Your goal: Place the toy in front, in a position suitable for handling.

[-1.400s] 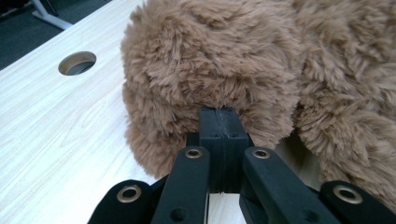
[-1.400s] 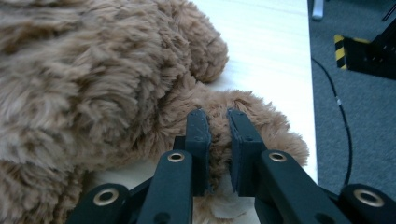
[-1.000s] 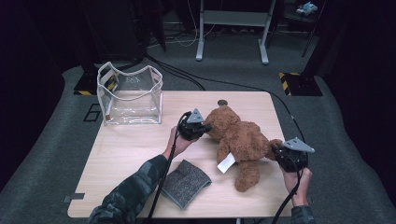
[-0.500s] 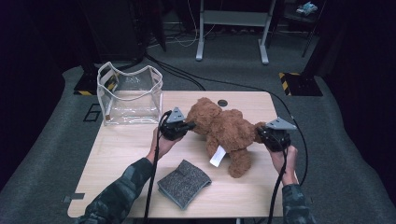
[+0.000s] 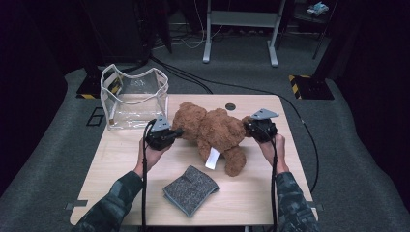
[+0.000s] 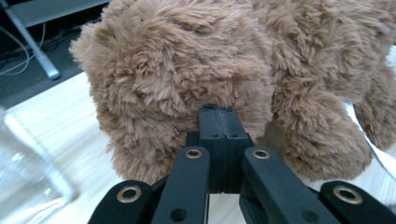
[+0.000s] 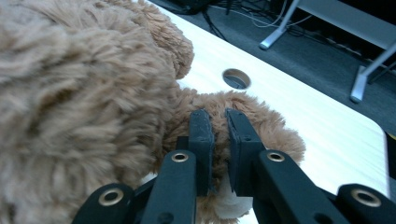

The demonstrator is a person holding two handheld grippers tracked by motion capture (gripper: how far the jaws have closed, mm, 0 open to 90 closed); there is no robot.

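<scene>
Teddy bear (image 5: 212, 133) has slid toward the table's (image 5: 121, 164) far edge; left tongs (image 5: 178, 132) and right tongs (image 5: 247, 126) both clamp its fur.

Teddy bear (image 5: 212, 131): shifted from the lower right of the tabletop toward the upper middle of the high view, its head end now close to the clear plastic bag (image 5: 134, 96). Left gripper (image 5: 170, 135): moved with the bear toward frame left and slightly upward, ending just below the bag's right corner. Right gripper (image 5: 251, 126): travelled from the table's lower right edge up and leftward. White tag (image 5: 212, 158): displaced along with the bear, now above the grey cloth (image 5: 191, 189).
</scene>
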